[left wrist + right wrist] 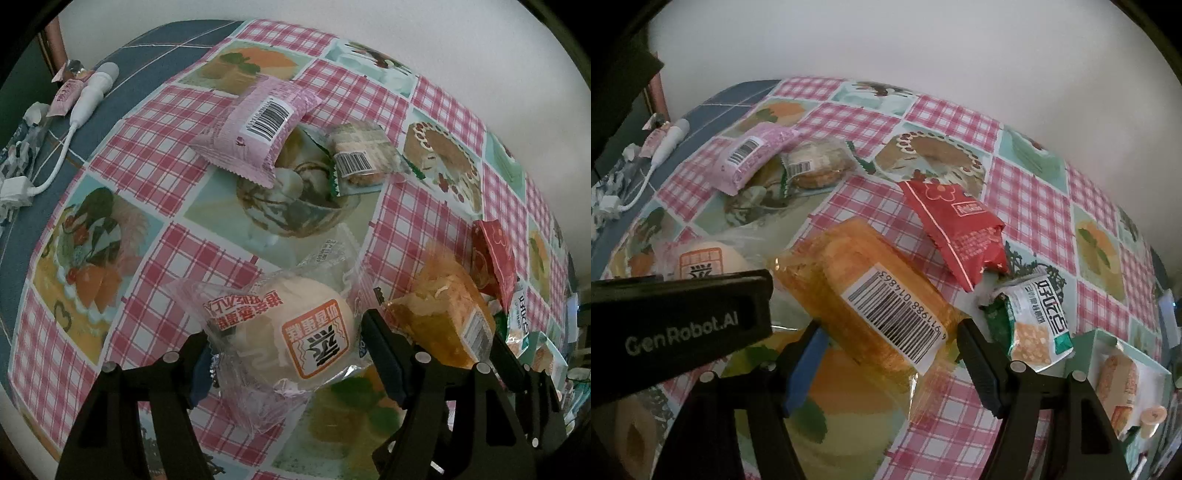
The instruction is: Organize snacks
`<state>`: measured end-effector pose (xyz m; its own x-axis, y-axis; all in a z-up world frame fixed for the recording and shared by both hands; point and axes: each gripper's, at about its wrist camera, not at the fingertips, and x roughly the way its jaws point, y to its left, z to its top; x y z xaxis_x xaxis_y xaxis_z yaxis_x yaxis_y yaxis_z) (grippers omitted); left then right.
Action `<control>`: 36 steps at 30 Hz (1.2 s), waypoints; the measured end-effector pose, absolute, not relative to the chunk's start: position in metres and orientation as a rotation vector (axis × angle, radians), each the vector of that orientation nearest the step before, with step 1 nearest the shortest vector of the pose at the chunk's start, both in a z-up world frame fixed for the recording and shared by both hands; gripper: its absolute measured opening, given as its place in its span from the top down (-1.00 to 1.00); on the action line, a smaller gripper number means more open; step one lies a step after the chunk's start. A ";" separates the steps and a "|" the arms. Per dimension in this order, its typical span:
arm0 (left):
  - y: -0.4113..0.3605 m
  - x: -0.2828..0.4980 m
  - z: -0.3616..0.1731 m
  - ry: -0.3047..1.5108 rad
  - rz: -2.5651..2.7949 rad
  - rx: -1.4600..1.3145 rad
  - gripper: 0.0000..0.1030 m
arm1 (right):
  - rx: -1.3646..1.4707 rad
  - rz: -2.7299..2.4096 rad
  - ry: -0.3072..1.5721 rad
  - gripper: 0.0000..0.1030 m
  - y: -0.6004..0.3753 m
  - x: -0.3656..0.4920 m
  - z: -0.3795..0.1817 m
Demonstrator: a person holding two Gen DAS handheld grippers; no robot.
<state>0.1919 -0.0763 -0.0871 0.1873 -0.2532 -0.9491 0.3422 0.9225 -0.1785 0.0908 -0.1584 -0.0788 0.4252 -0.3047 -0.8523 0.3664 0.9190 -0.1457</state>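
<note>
A: Far left, a white charger cable [83, 107] is seen on the blue cloth, off the checked tablecloth [155, 155]. Ignored.

B: Next, the pink wrapped snack [255, 129] is lying against the round cake in clear wrap [364, 155], at the far side.

A: Left gripper [284, 354]: jaws are closed on the bun in clear wrap [295, 328], film crumpled at both pads. Looks pinched by wrapper more than by bun, so slipping out on a lift is judged likely.

B: Right gripper [890, 350]: jaws are set either side of the orange-wrapped cake [871, 291]; pad contact cannot be told. Grip sits at one end, so the long pack could swing or tip.

A: The two held packs are close together; a clash is possible.

B: Further right, the red packet [960, 229] and green-white cracker packet [1030, 321] are lying just beside it and could be knocked.
</note>
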 end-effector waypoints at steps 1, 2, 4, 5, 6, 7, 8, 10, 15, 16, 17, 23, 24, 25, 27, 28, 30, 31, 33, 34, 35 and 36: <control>-0.076 0.192 -0.087 1.318 -0.419 0.079 -0.45 | 0.064 -0.421 1.049 -0.47 -0.158 0.091 -0.079; -0.075 0.192 -0.087 1.318 -0.419 0.079 -0.45 | 0.064 -0.423 1.048 -0.47 -0.157 0.092 -0.079; -0.075 0.191 -0.087 1.318 -0.420 0.079 -0.45 | 0.071 -0.424 1.047 -0.46 -0.158 0.093 -0.079; -0.075 0.191 -0.088 1.318 -0.420 0.079 -0.45 | 0.075 -0.424 1.046 -0.46 -0.157 0.093 -0.079; -0.076 0.191 -0.088 1.318 -0.421 0.079 -0.45 | 0.081 -0.423 1.043 -0.42 -0.157 0.092 -0.079; -0.077 0.190 -0.088 1.319 -0.421 0.078 -0.44 | 0.083 -0.420 1.040 -0.32 -0.157 0.092 -0.079; -0.078 0.191 -0.088 1.319 -0.421 0.074 -0.44 | 0.088 -0.421 1.038 -0.26 -0.158 0.091 -0.079; -0.077 0.192 -0.087 1.320 -0.420 0.064 -0.44 | 0.108 -0.426 1.027 -0.17 -0.160 0.089 -0.077; -0.074 0.192 -0.086 1.319 -0.414 0.038 -0.40 | 0.172 -0.435 1.016 -0.07 -0.171 0.083 -0.073; -0.073 0.192 -0.086 1.319 -0.414 0.029 -0.38 | 0.181 -0.441 1.015 -0.05 -0.173 0.082 -0.072; -0.073 0.193 -0.086 1.320 -0.413 0.024 -0.36 | 0.195 -0.445 1.014 -0.04 -0.176 0.080 -0.071; -0.069 0.190 -0.082 1.311 -0.406 0.008 -0.26 | 0.244 -0.442 1.000 0.01 -0.184 0.072 -0.062; -0.069 0.189 -0.081 1.308 -0.408 0.008 -0.24 | 0.245 -0.443 0.997 0.02 -0.185 0.070 -0.060; -0.070 0.187 -0.079 1.307 -0.413 0.006 -0.22 | 0.247 -0.443 0.994 0.02 -0.186 0.068 -0.057; -0.069 0.186 -0.077 1.306 -0.418 -0.005 -0.19 | 0.255 -0.443 0.987 0.03 -0.187 0.064 -0.053; -0.068 0.185 -0.077 1.307 -0.419 -0.008 -0.18 | 0.260 -0.444 0.985 0.03 -0.188 0.062 -0.051; -0.068 0.183 -0.076 1.309 -0.423 -0.011 -0.17 | 0.274 -0.442 0.980 0.03 -0.190 0.057 -0.048; -0.067 0.182 -0.076 1.310 -0.426 -0.013 -0.16 | 0.277 -0.443 0.977 0.04 -0.191 0.055 -0.046; -0.065 0.181 -0.075 1.315 -0.436 -0.023 -0.14 | 0.278 -0.447 0.973 0.04 -0.191 0.050 -0.042; -0.067 0.179 -0.075 1.315 -0.438 -0.026 -0.12 | 0.279 -0.449 0.970 0.04 -0.191 0.047 -0.040; -0.068 0.178 -0.074 1.315 -0.442 -0.029 -0.10 | 0.282 -0.452 0.967 0.04 -0.192 0.044 -0.038; -0.068 0.177 -0.073 1.314 -0.446 -0.031 -0.09 | 0.285 -0.454 0.964 0.04 -0.192 0.041 -0.036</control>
